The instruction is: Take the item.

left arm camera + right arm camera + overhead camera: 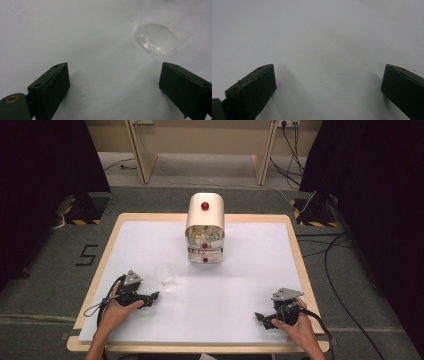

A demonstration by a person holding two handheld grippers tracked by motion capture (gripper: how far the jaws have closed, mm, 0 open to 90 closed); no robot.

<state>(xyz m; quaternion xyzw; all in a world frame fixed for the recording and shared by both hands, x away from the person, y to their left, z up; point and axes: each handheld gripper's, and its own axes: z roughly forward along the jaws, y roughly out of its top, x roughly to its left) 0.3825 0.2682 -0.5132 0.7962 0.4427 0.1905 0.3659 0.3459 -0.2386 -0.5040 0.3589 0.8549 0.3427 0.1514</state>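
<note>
In the high view, the small clear round plastic cup [166, 276] sits on the white table sheet [240, 285] just beyond the left gripper [154, 296], well in front of the cream drawer cabinet with red knobs [205, 227], while the right gripper [260, 316] rests well apart from it. The left gripper view shows the cup [157, 37] ahead and right of wide-open, empty jaws; it looks light, thin-walled, slick and easily crushed, so a gentle pinch across its rim or side wall would suit. The right gripper view shows its jaws spread wide over bare sheet.

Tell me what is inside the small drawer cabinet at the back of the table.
The cabinet has three tiers with red knobs. Through its clear drawer fronts, pale, crumpled-looking contents show, too small to identify. The cream top section hides whatever lies behind it.
</note>
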